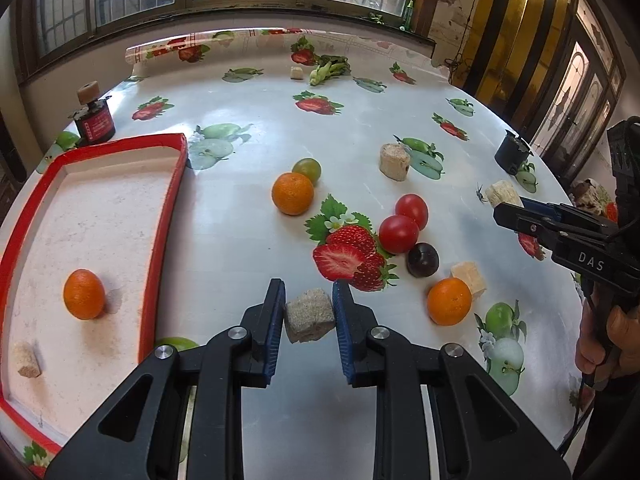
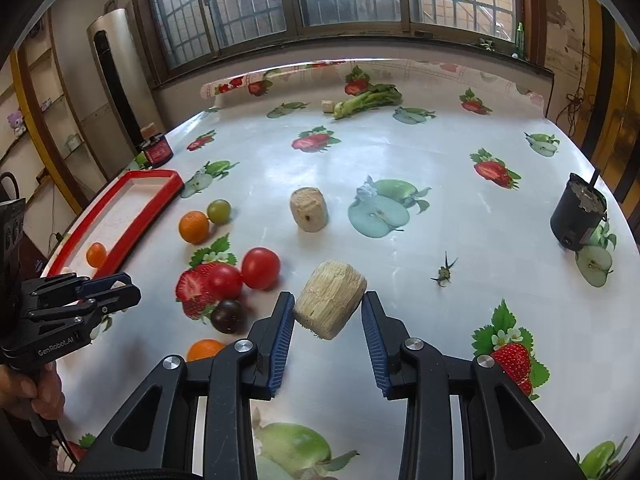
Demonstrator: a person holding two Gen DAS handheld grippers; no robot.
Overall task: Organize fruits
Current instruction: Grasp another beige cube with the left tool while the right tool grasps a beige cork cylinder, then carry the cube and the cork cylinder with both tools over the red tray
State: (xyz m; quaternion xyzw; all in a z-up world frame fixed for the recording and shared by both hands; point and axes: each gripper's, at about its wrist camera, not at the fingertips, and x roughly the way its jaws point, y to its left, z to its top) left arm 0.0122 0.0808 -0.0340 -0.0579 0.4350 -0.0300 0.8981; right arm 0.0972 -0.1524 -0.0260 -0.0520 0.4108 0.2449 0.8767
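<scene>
My left gripper (image 1: pixel 309 300) is shut on a small beige fibrous chunk (image 1: pixel 310 316), just right of the red-rimmed tray (image 1: pixel 168 216). In the tray lie an orange (image 1: pixel 84 294) and another chunk (image 1: pixel 27 360). My right gripper (image 2: pixel 329 308) is shut on a larger beige fibrous chunk (image 2: pixel 330 300), and it also shows in the left wrist view as the right gripper (image 1: pixel 504 208). Between the two lie two red tomatoes (image 1: pixel 399 234), a dark plum (image 1: pixel 423 260), two oranges (image 1: pixel 292 193) (image 1: pixel 449 301), a green tomato (image 1: pixel 307 170) and loose chunks (image 1: pixel 395 161).
The fruit-print tablecloth (image 2: pixel 400 160) covers a round table. A black can (image 2: pixel 578 216) stands at the right edge and a red-label can (image 1: pixel 94 122) behind the tray. A leafy vegetable (image 2: pixel 368 100) lies at the back. A person's hand (image 1: pixel 604 340) holds the right gripper.
</scene>
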